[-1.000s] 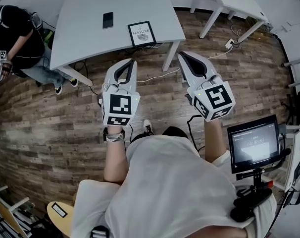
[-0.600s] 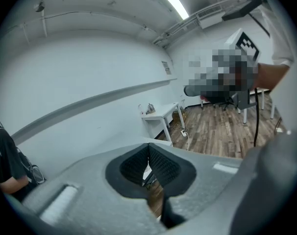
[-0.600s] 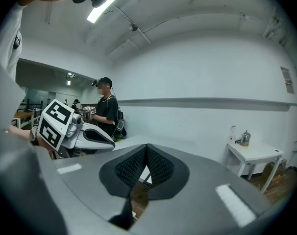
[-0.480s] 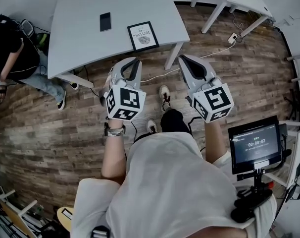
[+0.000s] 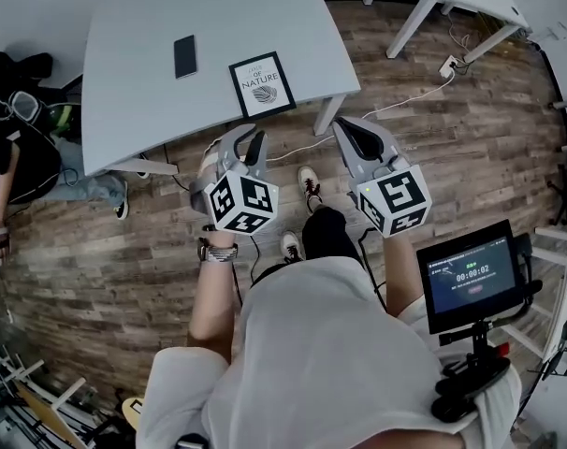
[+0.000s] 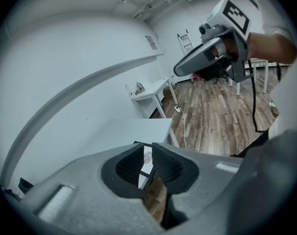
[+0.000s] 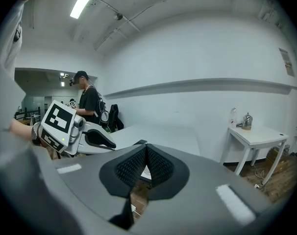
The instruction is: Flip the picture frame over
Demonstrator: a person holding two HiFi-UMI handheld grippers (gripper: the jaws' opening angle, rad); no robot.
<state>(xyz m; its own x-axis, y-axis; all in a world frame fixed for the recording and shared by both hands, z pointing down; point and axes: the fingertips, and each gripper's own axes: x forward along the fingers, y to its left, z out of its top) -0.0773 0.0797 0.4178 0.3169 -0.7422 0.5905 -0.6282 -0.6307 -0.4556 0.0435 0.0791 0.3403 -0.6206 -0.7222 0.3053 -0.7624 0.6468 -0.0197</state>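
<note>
Approach step in hand. Picture frame (image 5: 262,85) lying face-up near front edge of table (image 5: 143,110), untouched. Both grippers hovering short of it.
Left gripper (image 5: 254,140): jaws just been opening, narrow gap, nothing between.
Right gripper (image 5: 351,131): jaws closed together, empty.
Next move likely calling for wider opening and reach to frame edge.

You have a smooth matt grey table (image 5: 134,26), a black-rimmed picture frame (image 5: 261,85) with a white paper print, a glossy black phone (image 5: 184,56) and a weathered wood-plank floor (image 5: 471,148).
</note>
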